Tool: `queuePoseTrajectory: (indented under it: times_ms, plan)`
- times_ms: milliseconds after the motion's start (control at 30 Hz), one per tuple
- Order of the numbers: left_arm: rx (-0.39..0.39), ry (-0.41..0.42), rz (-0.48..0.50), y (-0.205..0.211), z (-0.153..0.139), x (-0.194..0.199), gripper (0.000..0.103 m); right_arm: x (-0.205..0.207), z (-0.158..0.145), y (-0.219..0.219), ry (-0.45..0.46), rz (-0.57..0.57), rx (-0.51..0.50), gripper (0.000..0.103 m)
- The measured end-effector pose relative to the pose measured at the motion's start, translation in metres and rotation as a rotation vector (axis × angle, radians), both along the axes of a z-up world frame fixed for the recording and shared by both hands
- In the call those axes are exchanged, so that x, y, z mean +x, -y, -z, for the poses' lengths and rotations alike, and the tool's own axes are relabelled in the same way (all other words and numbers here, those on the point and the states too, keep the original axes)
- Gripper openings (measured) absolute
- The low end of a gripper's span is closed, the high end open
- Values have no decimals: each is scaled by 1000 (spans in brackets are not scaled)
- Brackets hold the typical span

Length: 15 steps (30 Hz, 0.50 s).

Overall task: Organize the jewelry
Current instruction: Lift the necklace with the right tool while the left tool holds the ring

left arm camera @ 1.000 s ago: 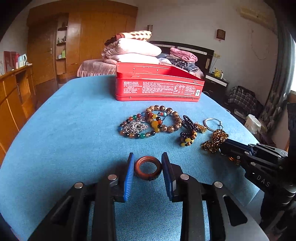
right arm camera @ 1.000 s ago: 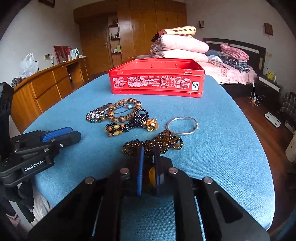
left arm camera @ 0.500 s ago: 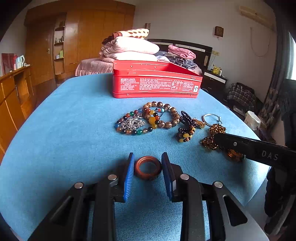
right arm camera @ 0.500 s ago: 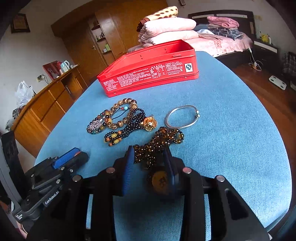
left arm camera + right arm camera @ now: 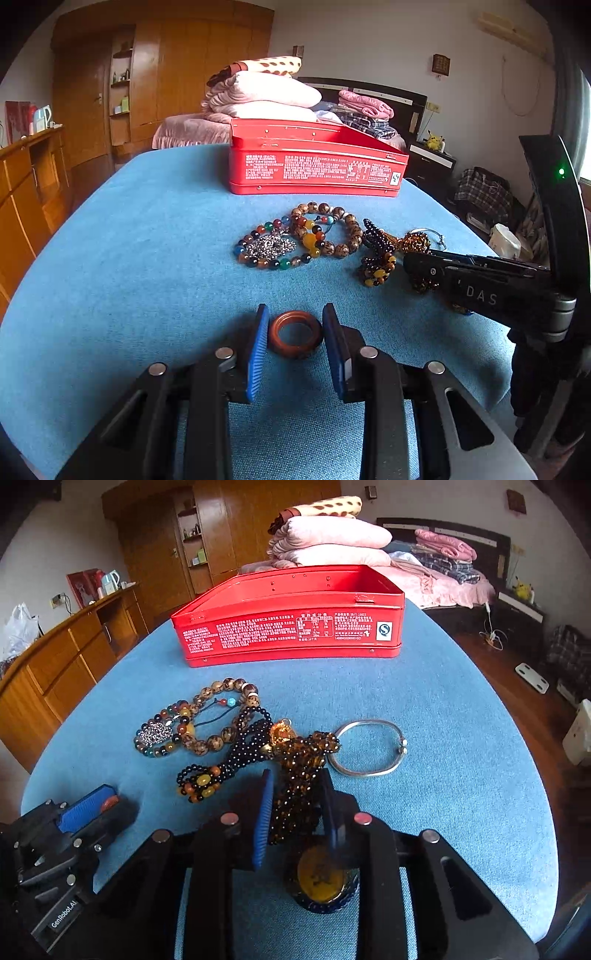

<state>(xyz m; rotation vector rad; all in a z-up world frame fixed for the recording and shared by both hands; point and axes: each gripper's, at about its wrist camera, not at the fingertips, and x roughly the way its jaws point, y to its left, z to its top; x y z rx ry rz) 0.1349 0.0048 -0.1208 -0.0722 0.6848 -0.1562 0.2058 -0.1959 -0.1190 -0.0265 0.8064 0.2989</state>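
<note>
My left gripper is shut on a reddish-brown ring held low over the blue table. My right gripper is shut on an amber bead necklace with a yellow pendant hanging under the fingers; it also shows in the left wrist view. On the table lie a wooden bead bracelet, a multicoloured bracelet with a silver charm, a black bead string and a silver bangle. An open red tin stands behind them.
The table drops off on all sides. A wooden cabinet stands to the left and a bed with folded blankets lies behind the tin. The left gripper shows at the lower left of the right wrist view.
My right gripper has lifted the amber necklace off the table and moved up and toward the tin, its jaws wider around the bunched beads. My left gripper has kept hold of the ring, moving slightly forward.
</note>
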Motion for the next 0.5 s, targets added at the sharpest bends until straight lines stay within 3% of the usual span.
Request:
queuePoseTrajectory:
  times_ms: [133,333,500]
  plan:
    - [-2,0,0,-1,0,0,30,-5,-1,11,-2,-3,43,21]
    - [-21,19,-9,-4,-6,2,30,-17,-20,27,71,-11,99,21]
    - [-26,39,-2,-5,-18,8,30,-14,-30,33,58,-41,175,21]
